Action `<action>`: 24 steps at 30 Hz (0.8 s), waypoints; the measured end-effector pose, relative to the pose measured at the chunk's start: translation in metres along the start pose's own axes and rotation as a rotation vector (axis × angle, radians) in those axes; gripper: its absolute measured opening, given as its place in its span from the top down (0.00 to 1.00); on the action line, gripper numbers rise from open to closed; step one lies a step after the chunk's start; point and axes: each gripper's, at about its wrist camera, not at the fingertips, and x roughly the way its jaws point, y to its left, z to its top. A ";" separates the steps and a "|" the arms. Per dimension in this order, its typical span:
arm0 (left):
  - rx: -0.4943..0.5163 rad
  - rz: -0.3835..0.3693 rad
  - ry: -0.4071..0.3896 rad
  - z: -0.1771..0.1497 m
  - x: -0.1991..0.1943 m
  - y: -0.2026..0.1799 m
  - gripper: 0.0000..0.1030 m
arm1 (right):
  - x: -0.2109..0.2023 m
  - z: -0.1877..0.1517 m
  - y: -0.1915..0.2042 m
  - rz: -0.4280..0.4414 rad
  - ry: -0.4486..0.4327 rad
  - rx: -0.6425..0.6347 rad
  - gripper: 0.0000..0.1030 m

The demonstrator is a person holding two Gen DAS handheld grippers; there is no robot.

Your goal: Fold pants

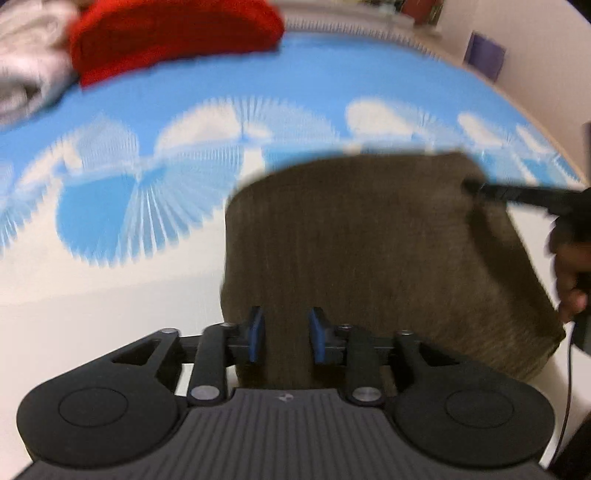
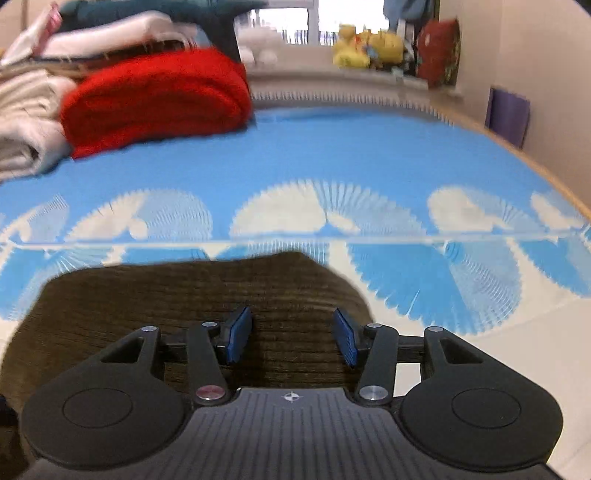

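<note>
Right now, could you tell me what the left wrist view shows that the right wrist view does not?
Only the left wrist view shows the right gripper reaching onto the brown pants, and the hand holding it. Only the right wrist view shows the yellow plush toys on the sill and the white-and-teal clothes stack. Both show the pants, the red folded garment and the blue-and-white bedspread.

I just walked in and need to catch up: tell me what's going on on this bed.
A person is folding brown pants on a blue and white bedspread, with a handheld gripper in each hand. The left gripper and the right gripper both stand open over the folded cloth, gripping nothing. A red folded garment and pale folded laundry lie at the far left.
</note>
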 end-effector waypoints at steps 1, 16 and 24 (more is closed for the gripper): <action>0.006 0.006 -0.033 0.002 -0.003 -0.001 0.64 | 0.005 -0.001 0.001 -0.011 0.015 -0.008 0.50; 0.048 0.015 -0.019 0.005 -0.003 -0.008 0.50 | -0.030 -0.002 -0.015 0.034 0.036 0.036 0.49; 0.129 0.075 0.135 -0.013 0.010 -0.029 0.40 | -0.052 -0.061 -0.024 0.060 0.379 -0.104 0.43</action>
